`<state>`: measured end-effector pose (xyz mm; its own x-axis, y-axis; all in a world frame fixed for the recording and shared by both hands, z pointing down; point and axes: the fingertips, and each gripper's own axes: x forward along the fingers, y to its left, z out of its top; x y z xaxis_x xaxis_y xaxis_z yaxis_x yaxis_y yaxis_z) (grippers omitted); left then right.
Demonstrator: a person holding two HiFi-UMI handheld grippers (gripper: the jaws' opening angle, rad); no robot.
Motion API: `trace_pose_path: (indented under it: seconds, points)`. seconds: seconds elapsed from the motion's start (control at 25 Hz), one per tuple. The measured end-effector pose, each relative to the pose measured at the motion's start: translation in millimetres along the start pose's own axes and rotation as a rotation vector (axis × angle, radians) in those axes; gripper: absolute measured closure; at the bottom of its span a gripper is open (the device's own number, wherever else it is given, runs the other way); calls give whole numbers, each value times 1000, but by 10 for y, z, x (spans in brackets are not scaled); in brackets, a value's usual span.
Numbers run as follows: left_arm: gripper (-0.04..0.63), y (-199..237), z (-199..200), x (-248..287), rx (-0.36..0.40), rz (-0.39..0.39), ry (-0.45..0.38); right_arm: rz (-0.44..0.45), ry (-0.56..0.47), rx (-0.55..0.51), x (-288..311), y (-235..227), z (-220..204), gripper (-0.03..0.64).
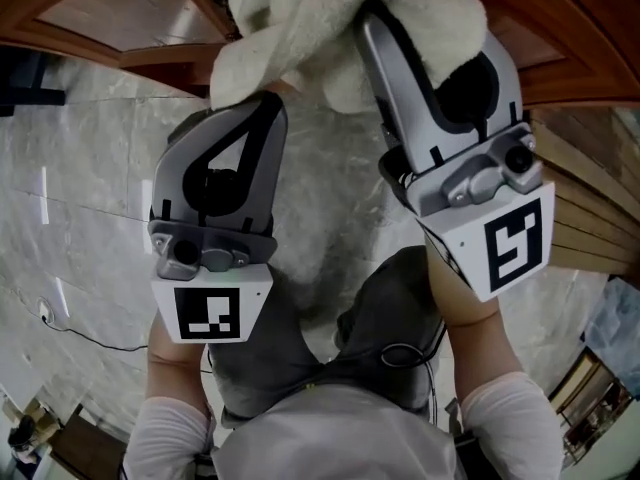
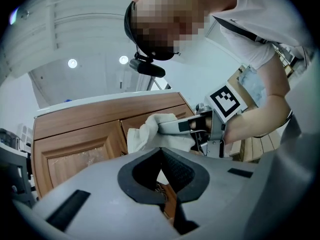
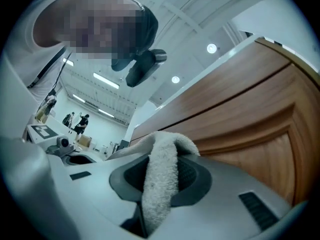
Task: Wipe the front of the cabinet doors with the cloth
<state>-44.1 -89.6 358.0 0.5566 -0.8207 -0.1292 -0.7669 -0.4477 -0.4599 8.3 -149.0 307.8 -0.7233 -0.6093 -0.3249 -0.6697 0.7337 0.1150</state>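
Right gripper (image 3: 164, 158): fingers clamped on the cloth (image 1: 300, 18). A white terry strip runs up between them and folds over the tips. The rest of the cloth is bunched just past those tips, against the wooden cabinet door (image 3: 260, 134).

Left gripper (image 1: 268, 103): fingers together, nothing between them. The tips sit at the lower edge of the cloth bunch; can't tell if they touch it. Looking along the left fingers, the cloth and the right gripper are just beyond the tips, with a panelled door behind.

Both grippers are side by side, pointing at the cabinet. Grey marble-look floor (image 1: 80, 168) lies below the fingers.
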Motion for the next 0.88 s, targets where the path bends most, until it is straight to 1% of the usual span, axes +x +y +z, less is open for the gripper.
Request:
trace_pose_path:
  seconds: [0.08,0.2,0.4,0.64,0.88]
  points:
    - [577,-13,-75,-27,2,-6,13,-6,-11,33,-4,-21,-68,525]
    - [578,0,-127,-84,-19,-10,33,-6,2,34,-8,-3,-106,525]
    - [577,-43,-111,-81,-21,-10,-2,-8,20,16,-82,-15,-123,525]
    - [577,-195,-100,-106,-16,-35,-27,-67,25,-6,-308,-149,-98,525]
    - [577,-247,-10,-54,-32,-39,-52,-106,34,-36,-506,-301,-1,525]
